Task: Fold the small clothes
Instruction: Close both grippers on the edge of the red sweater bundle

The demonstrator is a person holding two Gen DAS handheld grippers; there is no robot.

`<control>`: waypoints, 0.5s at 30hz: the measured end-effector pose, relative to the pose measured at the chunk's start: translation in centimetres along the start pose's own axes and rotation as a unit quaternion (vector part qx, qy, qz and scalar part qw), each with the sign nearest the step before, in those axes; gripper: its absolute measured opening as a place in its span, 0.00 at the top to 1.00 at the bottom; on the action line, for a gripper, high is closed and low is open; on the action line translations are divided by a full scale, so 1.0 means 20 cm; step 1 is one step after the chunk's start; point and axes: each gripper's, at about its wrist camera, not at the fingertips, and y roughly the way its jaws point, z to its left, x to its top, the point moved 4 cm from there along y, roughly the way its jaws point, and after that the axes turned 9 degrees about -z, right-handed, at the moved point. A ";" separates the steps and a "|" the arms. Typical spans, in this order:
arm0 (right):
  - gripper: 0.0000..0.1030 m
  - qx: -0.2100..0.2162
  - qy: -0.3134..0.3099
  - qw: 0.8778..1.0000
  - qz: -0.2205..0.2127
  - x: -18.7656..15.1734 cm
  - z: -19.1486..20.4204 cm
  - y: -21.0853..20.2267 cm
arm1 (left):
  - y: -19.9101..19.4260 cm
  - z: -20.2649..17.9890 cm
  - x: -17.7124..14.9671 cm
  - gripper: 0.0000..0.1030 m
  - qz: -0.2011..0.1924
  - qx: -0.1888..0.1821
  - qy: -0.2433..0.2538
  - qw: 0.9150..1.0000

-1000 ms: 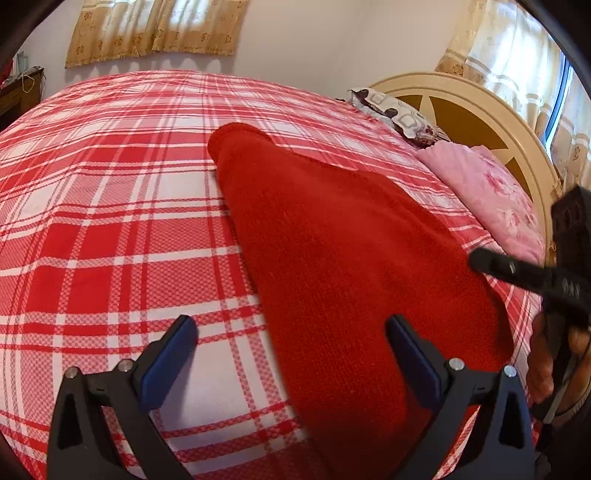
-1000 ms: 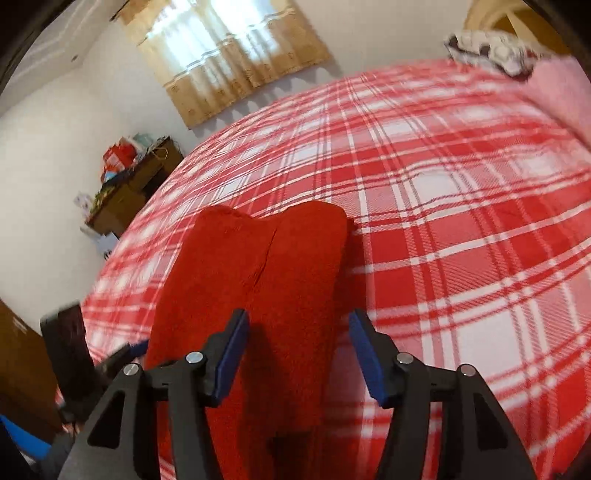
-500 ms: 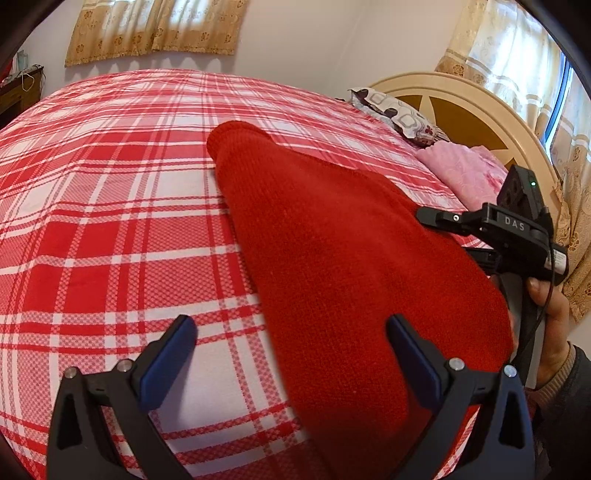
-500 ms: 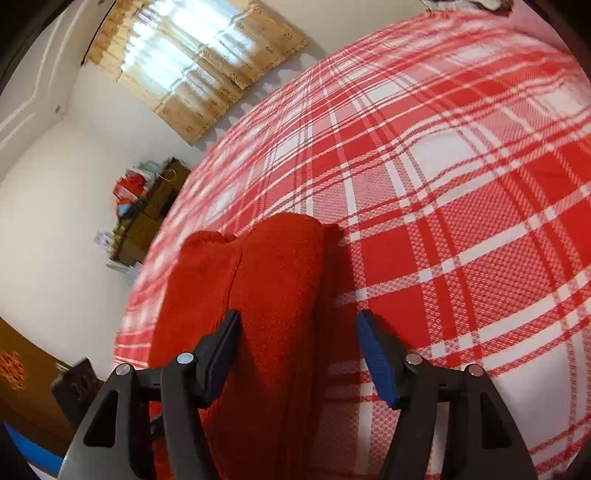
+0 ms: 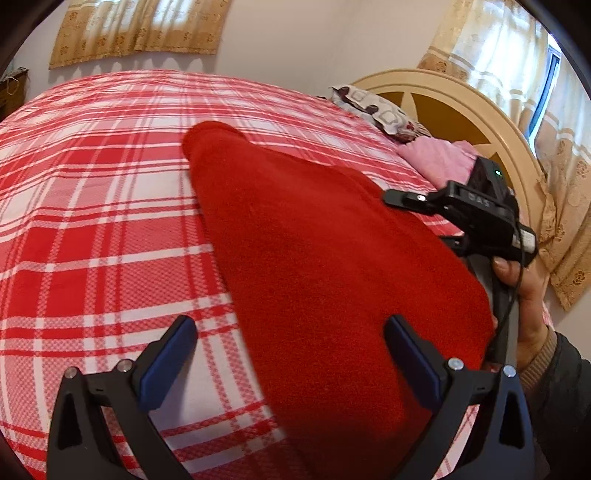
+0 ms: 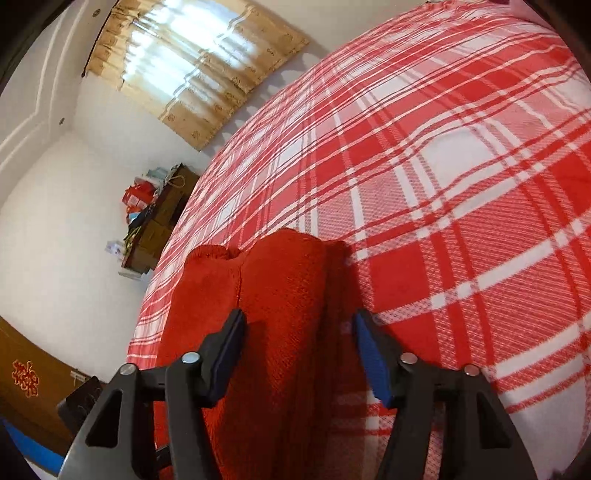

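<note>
Red knitted garment (image 5: 325, 258) lying flat on the red-and-white plaid bedspread (image 5: 96, 206). In the left wrist view its long axis runs from the broad end at about 5 o'clock, near the camera, to a narrow rounded end pointing toward 11 o'clock. In the right wrist view the same garment (image 6: 280, 325) runs from 6 o'clock up to about 12 o'clock, ending in two rounded lobes side by side with a seam or fold line between them; which part of the garment these lobes are cannot be told from here.

Left gripper (image 5: 291, 354): jaws wide apart, blue pads clear of the cloth. Its left pad stands over bare bedspread and its right pad over the garment's broad end; nothing is held.

Right gripper (image 6: 297, 354): jaws about half open and closing, straddling the right-hand lobe's strip of cloth. The pads do not appear to press on it. In the left wrist view this gripper (image 5: 399, 197) comes in from 3 o'clock above the garment's right edge, held by a hand (image 5: 524, 295) in a dark sleeve.

Surroundings: a pink pillow (image 5: 439, 162) and a patterned pillow (image 5: 373, 107) at 1 o'clock against the cream headboard (image 5: 480, 110); curtains (image 5: 140, 33) at 12 o'clock; a cluttered wooden cabinet (image 6: 162, 218) at 9 o'clock in the right wrist view.
</note>
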 end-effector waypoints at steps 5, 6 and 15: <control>0.52 0.023 -0.012 0.999 0.021 -0.02 0.01 0.04 | 0.00 0.00 0.01 0.00 0.002 -0.024 -0.009 1.000; 0.53 0.023 -0.013 0.999 0.024 -0.02 0.01 0.05 | 0.00 0.00 0.01 0.00 0.003 -0.027 -0.008 1.000; 0.65 0.027 -0.021 0.999 0.028 -0.03 0.02 0.10 | 0.05 -0.05 0.01 0.00 0.023 -0.002 0.007 1.000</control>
